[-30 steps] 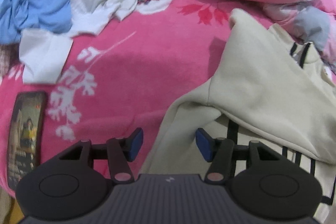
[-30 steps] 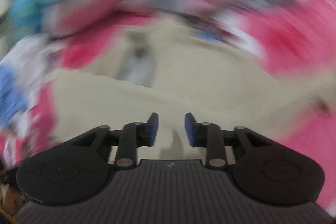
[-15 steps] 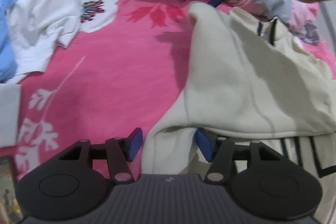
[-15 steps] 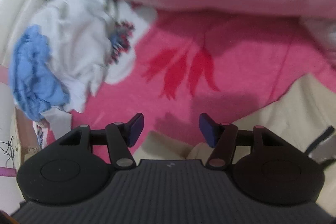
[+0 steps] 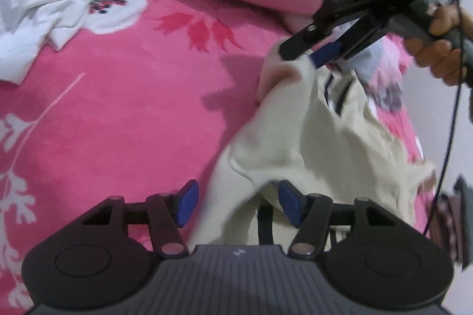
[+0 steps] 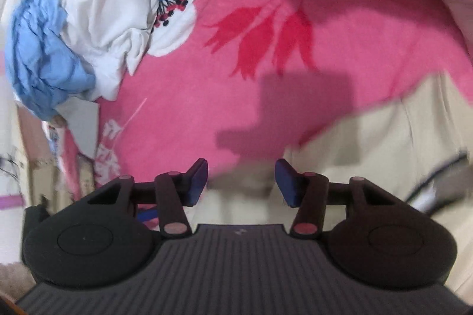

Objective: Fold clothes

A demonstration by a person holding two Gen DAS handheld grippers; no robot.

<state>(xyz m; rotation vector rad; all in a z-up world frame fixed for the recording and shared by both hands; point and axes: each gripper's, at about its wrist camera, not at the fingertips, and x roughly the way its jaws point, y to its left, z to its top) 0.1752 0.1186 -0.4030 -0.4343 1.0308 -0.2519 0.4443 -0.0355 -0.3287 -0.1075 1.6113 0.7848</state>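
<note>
Currently, both hand-held grippers, left [image 5: 235,204] and right [image 6: 241,182], stand open astride the cream garment's [image 5: 325,143] edge on the bed [image 5: 133,108], gripping nothing, positioned to pinch it.

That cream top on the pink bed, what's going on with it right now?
A person is working on the cream top with a handheld gripper in each hand, on a pink floral bedspread. The right gripper is at the top's far corner, which looks lifted, though both sets of fingers read as open. The left gripper straddles the near edge, not clamped. No finished fold shows yet. A white garment and a blue one lie crumpled off to the side.
</note>
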